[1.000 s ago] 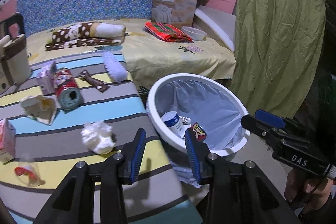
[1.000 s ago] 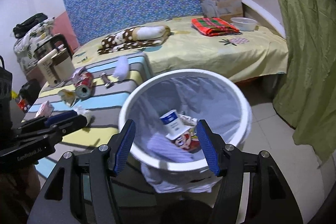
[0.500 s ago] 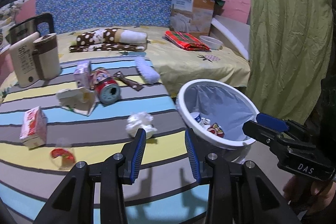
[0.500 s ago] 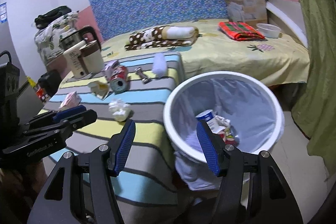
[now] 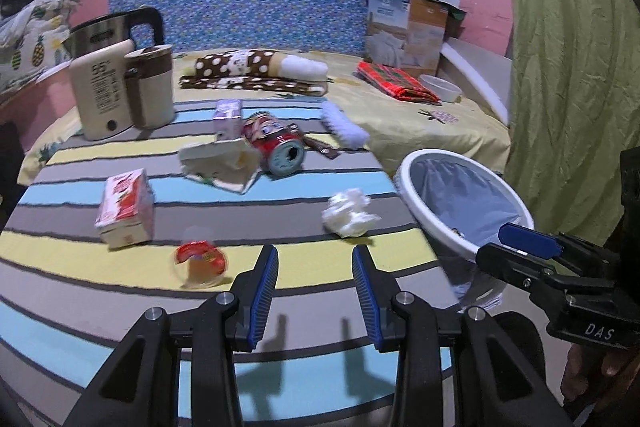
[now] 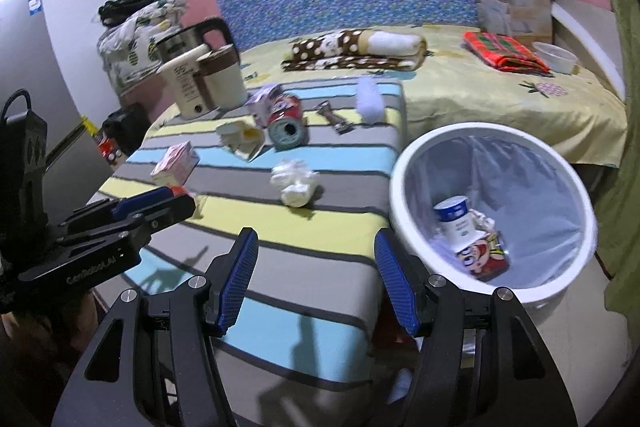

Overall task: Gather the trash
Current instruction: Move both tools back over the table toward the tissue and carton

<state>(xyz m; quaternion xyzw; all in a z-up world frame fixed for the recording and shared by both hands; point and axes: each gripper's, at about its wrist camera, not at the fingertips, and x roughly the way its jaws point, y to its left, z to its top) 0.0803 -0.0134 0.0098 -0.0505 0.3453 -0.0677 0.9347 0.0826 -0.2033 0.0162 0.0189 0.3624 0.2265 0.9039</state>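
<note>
Both hand-held grippers gape empty; only right view shows bin's (image 6: 404, 187) yogurt cup (image 6: 456, 223), perhaps.

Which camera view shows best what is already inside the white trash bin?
The right wrist view: the trash bin opens toward it, showing a cup and a can. The left wrist view shows mostly rim and liner.

Striped cover (image 5: 120, 267): matt woven cloth, slightly creased. Crumpled tissue (image 5: 350, 211): soft white paper, rough folds. Red can (image 5: 276, 147): dented glossy metal, printed. Small carton (image 5: 126, 205): smooth printed card. Waste bin (image 6: 400, 203): glossy white plastic rim, thin crinkled film liner (image 6: 516, 183). Gripper pads (image 5: 264, 291): ribbed blue rubber on matt black plastic. Kettle (image 5: 120, 95): cream plastic, satin.
</note>
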